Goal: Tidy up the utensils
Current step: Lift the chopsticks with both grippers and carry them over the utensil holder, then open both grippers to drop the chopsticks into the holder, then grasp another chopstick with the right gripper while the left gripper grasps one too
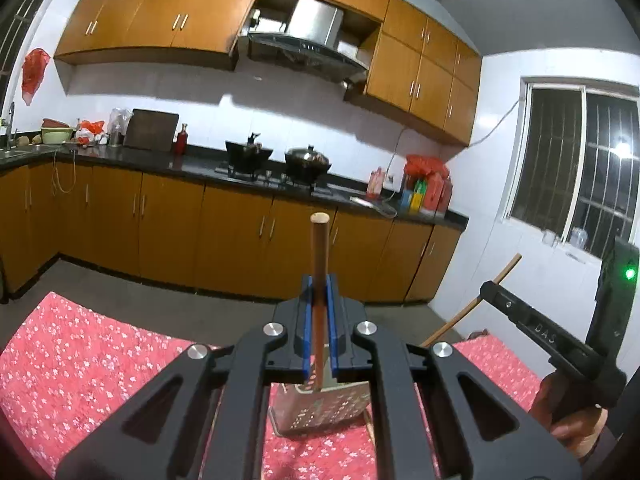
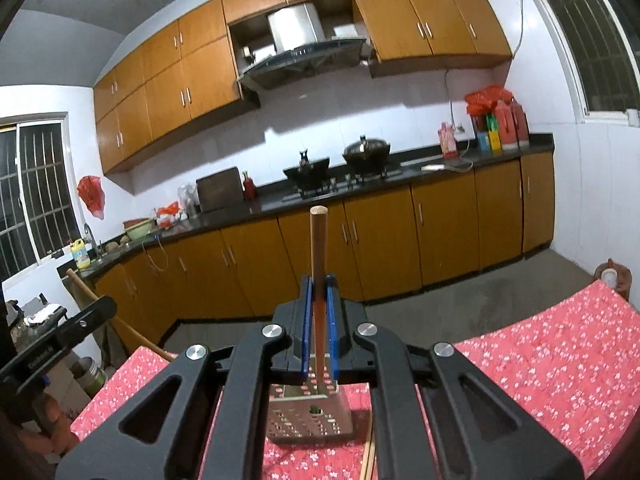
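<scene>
Progress: early to middle, as I judge it; each gripper holds one stick above the table, and no stick shows standing inside the perforated square stainless-steel utensil holder (image 2: 310, 416) yet.
Left tongs: left gripper (image 1: 319, 292) is clamped narrow on a round brown wooden chopstick (image 1: 319, 256).
Right tongs: right gripper (image 2: 318, 292) is clamped narrow on a second round wooden chopstick (image 2: 318, 248).
Stick axis: each runs lengthwise along its gripper's fingers, blunt end pointing away from the camera towards the orange kitchen cabinets (image 1: 240, 236); the lower ends are hidden between the pads.
Holder position: on the red flower-patterned tablecloth (image 1: 80, 360), directly below both grippers.
Left over: a pale wooden stick pair (image 2: 369, 456) lies on the cloth just beside the holder's right side; possibly more chopsticks, though only a sliver shows.
Remaining: lower both held sticks into the holder, then collect the loose ones.
</scene>
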### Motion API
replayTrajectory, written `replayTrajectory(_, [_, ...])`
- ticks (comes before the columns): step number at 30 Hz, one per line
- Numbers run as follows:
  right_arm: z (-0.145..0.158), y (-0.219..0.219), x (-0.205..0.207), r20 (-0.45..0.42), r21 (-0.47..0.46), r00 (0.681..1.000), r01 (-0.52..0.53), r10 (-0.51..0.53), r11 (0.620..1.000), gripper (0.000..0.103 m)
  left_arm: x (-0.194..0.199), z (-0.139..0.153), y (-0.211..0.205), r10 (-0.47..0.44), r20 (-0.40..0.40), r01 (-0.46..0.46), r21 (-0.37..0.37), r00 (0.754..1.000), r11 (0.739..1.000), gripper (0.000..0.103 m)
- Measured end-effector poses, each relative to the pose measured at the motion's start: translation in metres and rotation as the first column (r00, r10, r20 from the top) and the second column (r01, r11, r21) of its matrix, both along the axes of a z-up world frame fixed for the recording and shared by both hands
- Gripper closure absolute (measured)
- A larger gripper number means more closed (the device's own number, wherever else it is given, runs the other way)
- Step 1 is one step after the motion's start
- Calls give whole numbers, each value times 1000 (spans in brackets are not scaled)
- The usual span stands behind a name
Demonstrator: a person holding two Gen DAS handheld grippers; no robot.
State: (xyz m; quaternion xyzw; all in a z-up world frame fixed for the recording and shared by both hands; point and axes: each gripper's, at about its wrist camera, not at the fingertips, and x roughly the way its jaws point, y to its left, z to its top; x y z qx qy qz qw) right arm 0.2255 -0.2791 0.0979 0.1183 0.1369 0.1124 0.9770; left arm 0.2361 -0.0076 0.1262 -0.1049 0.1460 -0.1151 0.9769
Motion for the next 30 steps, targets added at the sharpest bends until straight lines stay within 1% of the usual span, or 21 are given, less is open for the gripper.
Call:
replayTrajectory(2, [-6, 2, 2, -27, -7, 1000, -6, 6, 1000, 95, 4, -6, -2, -5, -22, 5, 0, 1000, 1000, 95])
replayTrajectory(3, [-7, 3, 2, -33, -10, 999, -10, 10, 1000, 92, 4, -7, -2, -3, -24, 3, -1, 1000, 1000, 92])
replayTrajectory(4, [-8, 3, 1, -38, -12, 999, -14, 13, 1000, 83, 4, -8, -3, -4, -25, 4, 0, 1000, 1000, 91])
replayTrajectory(5, [-8, 3, 1, -39, -12, 999, -12, 11, 1000, 76, 3, -9, -2, -4, -25, 4, 2, 1000, 1000, 87])
replayTrajectory(6, [-8, 1, -2, -34, -8, 999, -6, 5, 1000, 62, 2, -9, -1, -2, -23, 2, 2, 1000, 1000, 82])
replayTrajectory(7, [-7, 0, -5, -25, -4, 1000, 1, -1, 1000, 60, 0, -8, 1, 2, -18, -2, -3, 1000, 1000, 80])
replayTrajectory(9, [-4, -1, -8, -14, -6, 1000, 10, -10, 1000, 60, -5, -7, 7, 9, -11, -9, -11, 1000, 1000, 77])
replayTrajectory(13, [-3, -13, -20, 1, 4, 999, 38, -38, 999, 60, -19, -3, 21, 31, 5, -31, -39, 1000, 999, 75])
replayTrajectory(14, [-5, -18, -25, -3, 5, 998, 56, -56, 998, 60, -24, -3, 27, 40, 10, -39, -46, 999, 998, 72])
replayTrajectory(16, [-15, -25, -28, -31, -4, 996, 87, -87, 996, 60, -36, -6, 36, 70, 14, -69, -47, 997, 996, 68])
replayTrajectory(18, [-32, -35, -29, -89, -19, 989, 115, -116, 993, 60, -46, -15, 45, 107, 1, -107, -31, 994, 994, 64])
replayTrajectory(19, [-42, -38, -28, -126, -30, 984, 125, -128, 992, 60, -49, -21, 49, 129, -16, -129, -17, 992, 992, 63])
replayTrajectory(20, [-60, -42, -25, -185, -49, 972, 135, -142, 990, 60, -51, -27, 53, 146, -35, -146, -4, 989, 989, 62])
replayTrajectory(21, [-72, -44, -21, -229, -66, 962, 138, -149, 988, 60, -52, -39, 57, 166, -72, -165, 20, 983, 986, 62])
replayTrajectory(23, [-104, -44, -13, -343, -96, 927, 128, -154, 987, 70, -52, -62, 65, 178, -144, -173, 45, 974, 984, 62])
replayTrajectory(24, [-126, -43, -10, -413, -96, 901, 102, -132, 990, 79, -52, -72, 68, 179, -173, -172, 54, 968, 984, 62])
replayTrajectory(26, [-160, -39, -9, -511, -69, 855, 59, -86, 996, 84, -52, -97, 72, 188, -253, -172, 81, 949, 982, 62])
replayTrajectory(27, [-169, -38, -11, -531, -58, 845, 47, -71, 997, 84, -52, -114, 73, 178, -302, -159, 84, 936, 984, 62])
replayTrajectory(28, [-180, -34, -14, -548, -48, 835, 31, -52, 998, 84, -53, -123, 74, 172, -328, -153, 82, 929, 985, 62])
replayTrajectory(30, [-194, -27, -21, -562, -43, 827, 4, -28, 999, 84, -57, -146, 75, 157, -375, -137, 79, 913, 987, 64])
